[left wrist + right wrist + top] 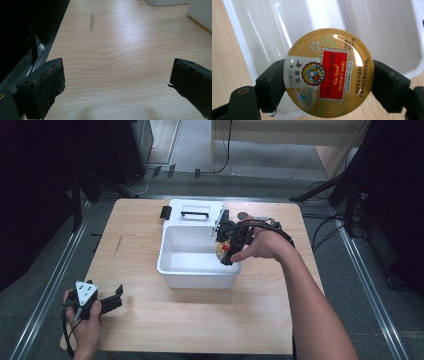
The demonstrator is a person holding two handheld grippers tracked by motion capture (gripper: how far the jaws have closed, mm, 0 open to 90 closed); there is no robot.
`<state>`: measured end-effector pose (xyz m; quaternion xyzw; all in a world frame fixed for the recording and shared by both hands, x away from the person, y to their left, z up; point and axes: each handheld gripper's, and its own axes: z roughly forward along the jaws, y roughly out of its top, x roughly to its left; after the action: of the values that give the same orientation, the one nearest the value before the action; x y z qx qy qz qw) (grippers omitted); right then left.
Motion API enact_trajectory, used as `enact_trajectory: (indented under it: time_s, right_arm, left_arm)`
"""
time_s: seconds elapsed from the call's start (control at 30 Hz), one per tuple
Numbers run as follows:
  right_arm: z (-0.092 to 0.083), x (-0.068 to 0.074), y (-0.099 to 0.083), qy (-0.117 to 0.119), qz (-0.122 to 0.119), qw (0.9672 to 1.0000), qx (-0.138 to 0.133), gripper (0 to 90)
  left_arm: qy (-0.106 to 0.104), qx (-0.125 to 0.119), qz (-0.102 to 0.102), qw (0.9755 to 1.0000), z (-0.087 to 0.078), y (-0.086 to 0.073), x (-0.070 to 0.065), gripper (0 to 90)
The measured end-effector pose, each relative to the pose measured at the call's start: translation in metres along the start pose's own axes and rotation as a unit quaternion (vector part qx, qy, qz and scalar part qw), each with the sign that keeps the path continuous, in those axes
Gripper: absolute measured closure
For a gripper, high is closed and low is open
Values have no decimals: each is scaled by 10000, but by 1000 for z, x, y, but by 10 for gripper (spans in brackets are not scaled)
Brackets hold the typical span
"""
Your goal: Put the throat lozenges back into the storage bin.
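On the wooden table (150,330) stands a white plastic bin (197,270), its lid (192,212) lying just behind it. The right gripper (226,251) hangs over the bin's right edge, its two jaws clamped on opposite sides of a round gold candy tin (328,72), label facing the camera. Well apart, at the table's near left corner, the left gripper (116,299) has its jaws spread wide with nothing between them

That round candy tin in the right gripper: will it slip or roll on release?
The candy tin looks rigid, and its glossy lid suggests it could be slippery. The right gripper pinches only its rounded edge, so it may pivot. Dropped on edge into the white bin, it might roll.
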<state>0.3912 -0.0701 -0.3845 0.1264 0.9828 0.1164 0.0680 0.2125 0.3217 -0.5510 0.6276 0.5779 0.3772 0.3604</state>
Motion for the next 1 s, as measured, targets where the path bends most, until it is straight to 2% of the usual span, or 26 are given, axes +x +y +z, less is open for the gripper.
enact_trajectory:
  time_s: [0.3,0.43,0.57,0.7,1.0]
  right_arm:
    - [9,3,1,59,-304,9995,13,206]
    - [13,3,-1,91,-246,9997,5,206]
    - [18,2,0,92,-358,9993,-27,206]
    - [22,3,1,71,-422,9991,53,206]
    - [32,5,0,58,-426,9990,146,206]
  left_arm:
    - [-1,3,4,10000,0,0,0,1]
    - [-1,7,-2,10000,0,0,0,1]
    - [-3,5,-9,10000,0,0,0,1]
    - [-1,8,-6,10000,0,0,0,1]
    - [-7,5,-14,10000,0,0,0,1]
